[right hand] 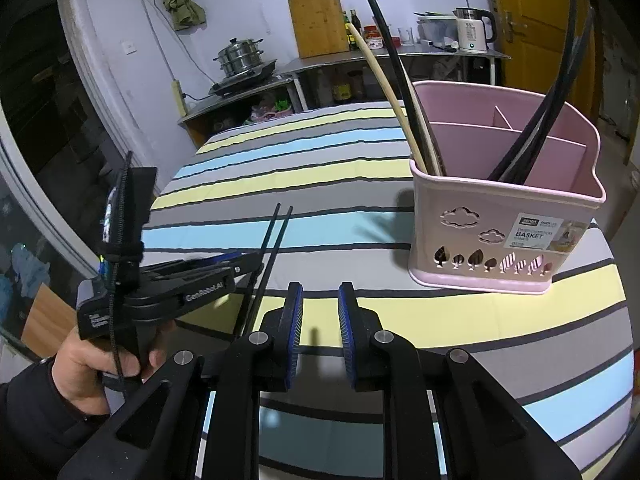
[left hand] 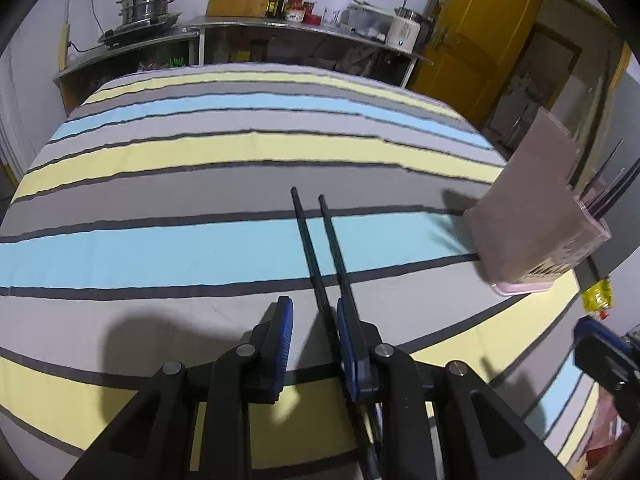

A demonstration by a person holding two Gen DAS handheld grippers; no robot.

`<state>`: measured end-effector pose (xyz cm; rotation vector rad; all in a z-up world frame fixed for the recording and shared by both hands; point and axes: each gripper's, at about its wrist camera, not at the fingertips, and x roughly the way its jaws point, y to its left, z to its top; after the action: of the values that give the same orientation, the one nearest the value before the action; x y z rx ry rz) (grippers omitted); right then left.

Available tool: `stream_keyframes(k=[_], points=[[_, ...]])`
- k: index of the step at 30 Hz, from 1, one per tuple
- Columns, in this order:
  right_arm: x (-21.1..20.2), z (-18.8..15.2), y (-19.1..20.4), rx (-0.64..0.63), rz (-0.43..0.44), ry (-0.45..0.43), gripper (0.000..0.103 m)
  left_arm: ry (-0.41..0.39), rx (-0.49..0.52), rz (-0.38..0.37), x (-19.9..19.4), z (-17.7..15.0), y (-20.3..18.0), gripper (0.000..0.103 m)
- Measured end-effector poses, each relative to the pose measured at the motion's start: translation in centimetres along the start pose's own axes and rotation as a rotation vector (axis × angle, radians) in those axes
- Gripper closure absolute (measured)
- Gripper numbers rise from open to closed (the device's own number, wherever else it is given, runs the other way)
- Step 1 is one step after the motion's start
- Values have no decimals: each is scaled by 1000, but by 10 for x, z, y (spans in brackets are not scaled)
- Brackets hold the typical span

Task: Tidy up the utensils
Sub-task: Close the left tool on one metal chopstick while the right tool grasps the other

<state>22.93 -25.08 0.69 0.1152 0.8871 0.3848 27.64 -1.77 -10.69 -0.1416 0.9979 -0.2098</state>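
Note:
Two black chopsticks run forward side by side over the striped cloth from between the fingers of my left gripper. They lie against its right pad, with a clear gap to the left pad, so it is open. In the right wrist view that left gripper lies sideways around the chopsticks. My right gripper hangs open and empty above the cloth. The pink utensil basket stands ahead and to its right. It holds a pale wooden stick and several black ones. The basket also shows at the left view's right edge.
A hand in a dark sleeve grips the left tool. The striped tablecloth spreads wide ahead; its edge curves off at right. Behind it a metal counter carries a steamer pot, bottles, a cutting board and a kettle. A yellow door stands back right.

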Motion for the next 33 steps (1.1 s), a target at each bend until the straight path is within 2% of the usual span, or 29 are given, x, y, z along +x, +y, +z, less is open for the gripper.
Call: stream_keyframes(k=[5,7,15,22,27,33], points=[[3,-1,1,1,2,7,85,-20,35,29,1,-1,-4,82],[3,-1,2,-2,3,8,85,-23,36,26,-1,-3,-4,90],[15,0,10,-14,17,23,85,-33,-2,49,-21,-22,25,97],[56,6,31,-39,56,77,85,-40,-49,79,-37,-31,55,98],[92,15,42,-50,68,120,85,-32,-85,41,-39,-29,68,96],[123,18,49,-54,59,163,85,-19,-101,29,-28,-20,71,96]])
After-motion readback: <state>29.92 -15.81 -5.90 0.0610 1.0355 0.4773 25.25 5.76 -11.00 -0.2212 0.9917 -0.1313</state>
